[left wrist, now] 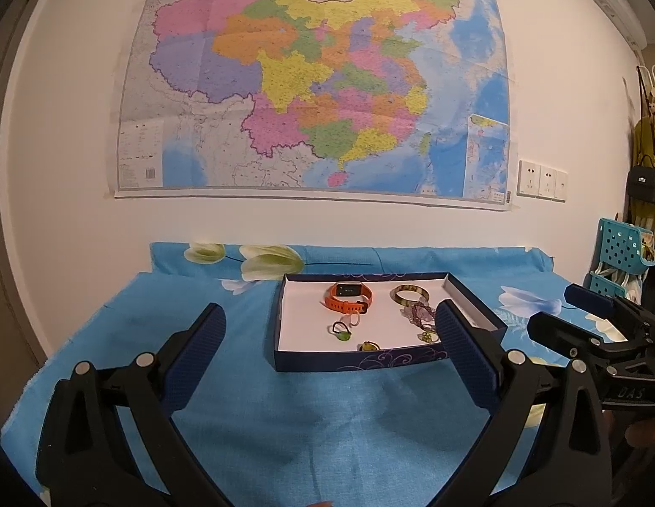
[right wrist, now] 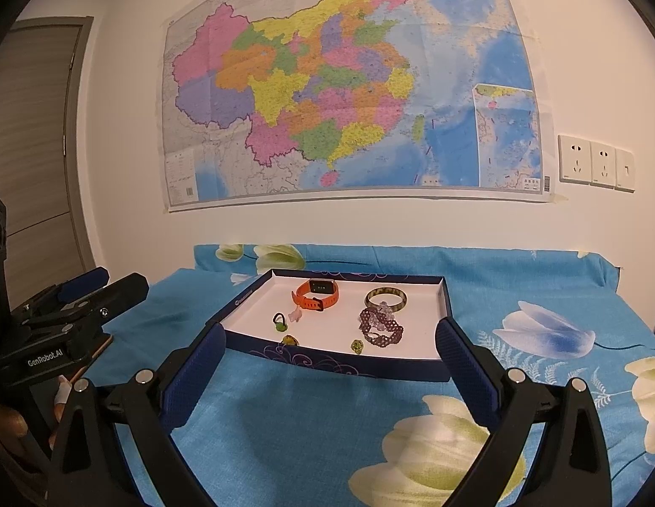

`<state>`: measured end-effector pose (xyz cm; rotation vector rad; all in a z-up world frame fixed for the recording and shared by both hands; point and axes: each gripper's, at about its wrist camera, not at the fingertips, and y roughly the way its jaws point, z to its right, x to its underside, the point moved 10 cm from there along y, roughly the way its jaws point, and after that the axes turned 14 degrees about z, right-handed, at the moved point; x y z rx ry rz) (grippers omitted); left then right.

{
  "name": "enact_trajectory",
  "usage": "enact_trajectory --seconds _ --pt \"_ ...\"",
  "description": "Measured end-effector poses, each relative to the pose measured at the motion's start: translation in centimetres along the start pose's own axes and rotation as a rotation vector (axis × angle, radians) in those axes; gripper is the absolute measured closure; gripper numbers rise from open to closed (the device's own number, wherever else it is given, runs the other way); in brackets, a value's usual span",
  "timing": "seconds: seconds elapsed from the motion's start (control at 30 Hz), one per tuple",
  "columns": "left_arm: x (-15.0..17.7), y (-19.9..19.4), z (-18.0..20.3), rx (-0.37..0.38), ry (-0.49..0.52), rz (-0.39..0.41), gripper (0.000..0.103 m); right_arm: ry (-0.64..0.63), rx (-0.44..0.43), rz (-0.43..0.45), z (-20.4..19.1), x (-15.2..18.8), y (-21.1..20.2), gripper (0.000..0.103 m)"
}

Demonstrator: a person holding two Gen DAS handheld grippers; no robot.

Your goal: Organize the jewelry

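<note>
Both tools hover wide open and empty, short of the jewelry box.

Near, the left tool (left wrist: 329, 333) and right tool (right wrist: 329, 352) hold nothing above the blue-clothed counter (right wrist: 310, 418). Beyond, the box (right wrist: 348, 365) holds rings, a beaded bracelet (right wrist: 380, 331), a bangle (right wrist: 386, 297) and an orange watch (right wrist: 315, 294); this fits either sorting ahead or finished.

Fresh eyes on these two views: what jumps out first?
The big coloured map fills the wall behind the table. Below it, on the blue floral cloth, a dark box holds jewelry: an orange watch, a bangle and a purple bracelet. Both grippers, left and right, hang before the box with jaws wide, empty.
</note>
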<state>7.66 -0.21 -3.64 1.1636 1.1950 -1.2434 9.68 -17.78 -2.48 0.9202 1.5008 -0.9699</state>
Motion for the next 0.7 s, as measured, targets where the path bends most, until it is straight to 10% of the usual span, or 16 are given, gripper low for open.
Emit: enact_trajectory --seconds 0.5,0.7 --pt "0.7 0.5 0.1 0.008 0.007 -0.021 0.006 -0.016 0.005 -0.018 0.3 0.4 0.2 0.007" --pt "3.6 2.9 -1.4 0.0 -0.018 -0.149 0.006 -0.074 0.101 -0.238 6.2 4.4 2.6 0.007"
